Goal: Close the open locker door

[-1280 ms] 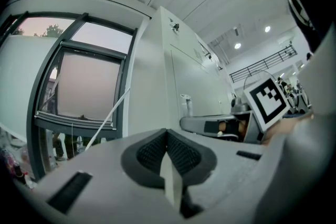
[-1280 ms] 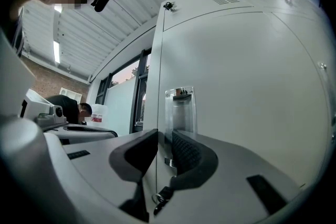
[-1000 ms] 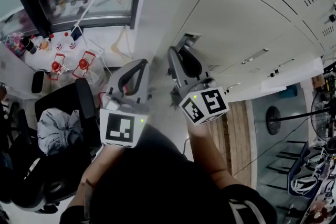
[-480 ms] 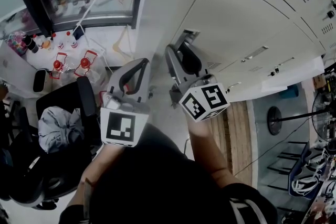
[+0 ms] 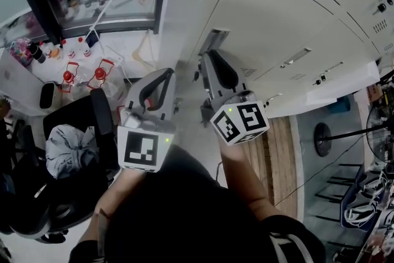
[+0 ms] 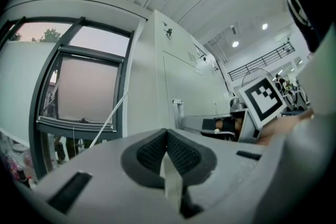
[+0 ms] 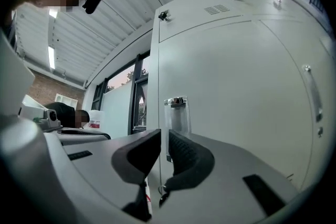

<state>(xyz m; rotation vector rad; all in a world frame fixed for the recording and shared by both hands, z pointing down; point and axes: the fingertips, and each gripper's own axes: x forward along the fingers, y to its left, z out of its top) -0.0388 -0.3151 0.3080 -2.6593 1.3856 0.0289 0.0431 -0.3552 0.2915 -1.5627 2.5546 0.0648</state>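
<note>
While its jaws have just been closing to a slim gap with nothing pinched, the right gripper point(image 7: 163, 139) is pointing at the locker door point(image 7: 236, 102), which is filling the right of its view, with the clear handle point(image 7: 176, 113) just beyond the tips. The door is looking near-flush, so probably only a final push is remaining. The left gripper point(image 6: 166, 136) is idling with its jaws pressed together. No writing is reading clearly, only the square markers point(image 5: 240, 121).
</note>
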